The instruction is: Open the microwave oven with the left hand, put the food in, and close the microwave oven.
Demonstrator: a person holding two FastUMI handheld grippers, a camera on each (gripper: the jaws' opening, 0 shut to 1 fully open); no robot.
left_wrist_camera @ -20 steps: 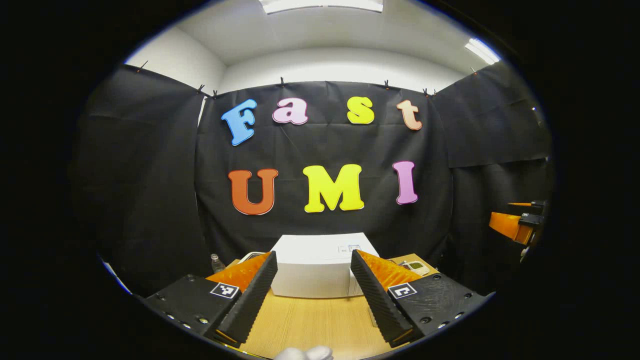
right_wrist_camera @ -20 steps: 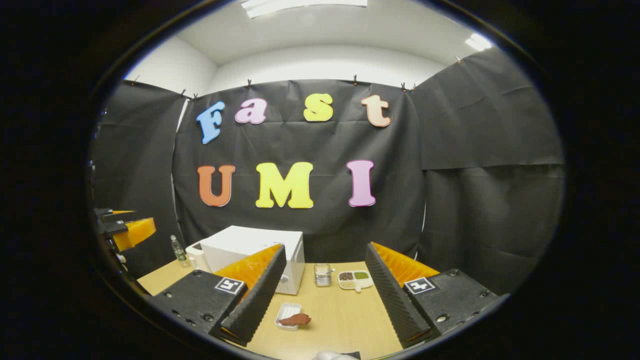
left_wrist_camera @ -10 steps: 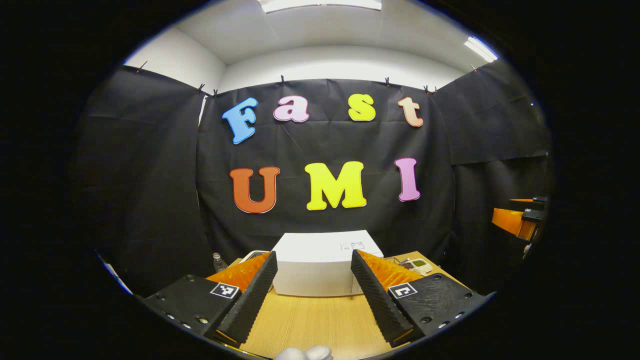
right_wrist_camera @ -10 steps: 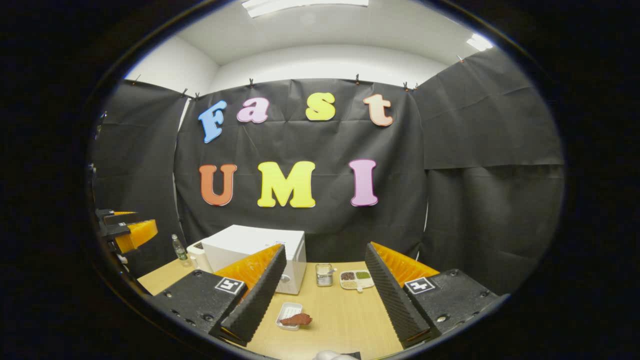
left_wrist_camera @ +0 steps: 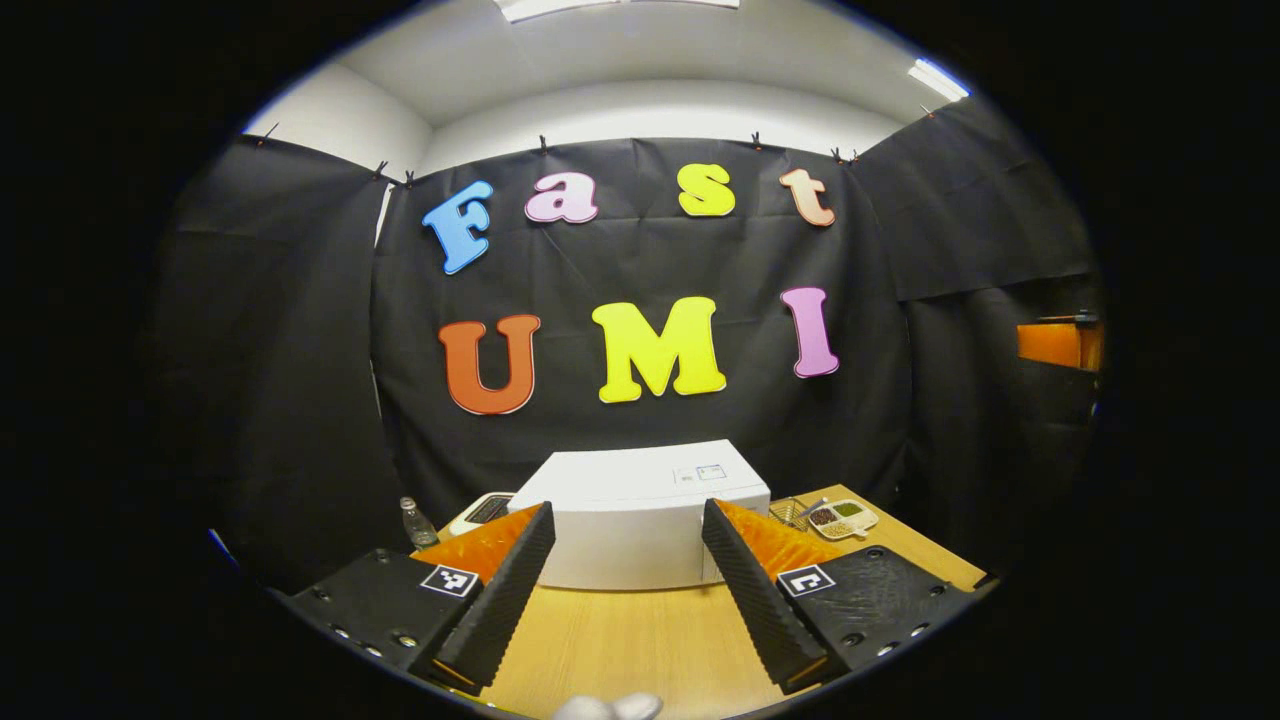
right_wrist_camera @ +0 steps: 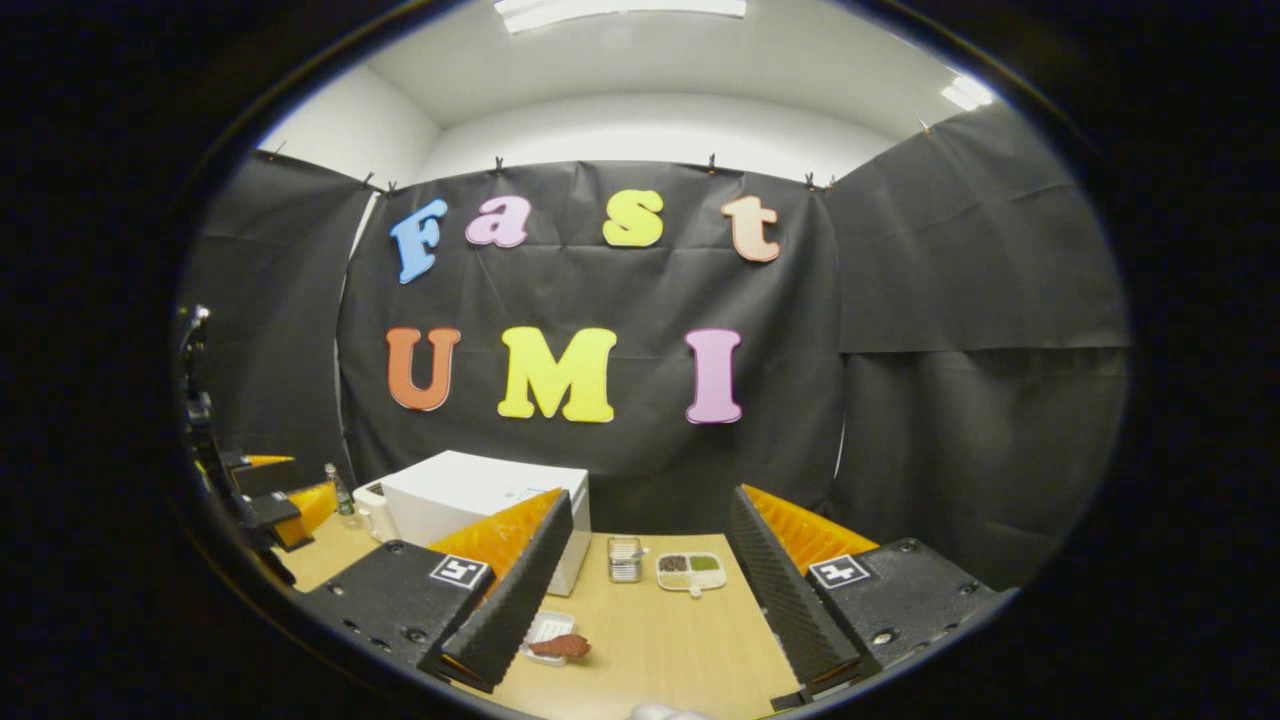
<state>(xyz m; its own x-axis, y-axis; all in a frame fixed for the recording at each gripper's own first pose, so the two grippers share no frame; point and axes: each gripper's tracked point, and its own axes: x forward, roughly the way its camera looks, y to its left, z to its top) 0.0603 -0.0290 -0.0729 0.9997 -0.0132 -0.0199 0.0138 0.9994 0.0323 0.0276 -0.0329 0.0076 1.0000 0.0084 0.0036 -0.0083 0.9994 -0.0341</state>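
Microwave oven door closed; food in right view; both tongs gape empty.

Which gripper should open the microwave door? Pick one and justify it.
Left. The left gripper, open, faces the closed microwave squarely across the table. The right gripper, also open, sits off to its side, nearer the food tray.

Black cloth walls, white ceiling, wooden table.
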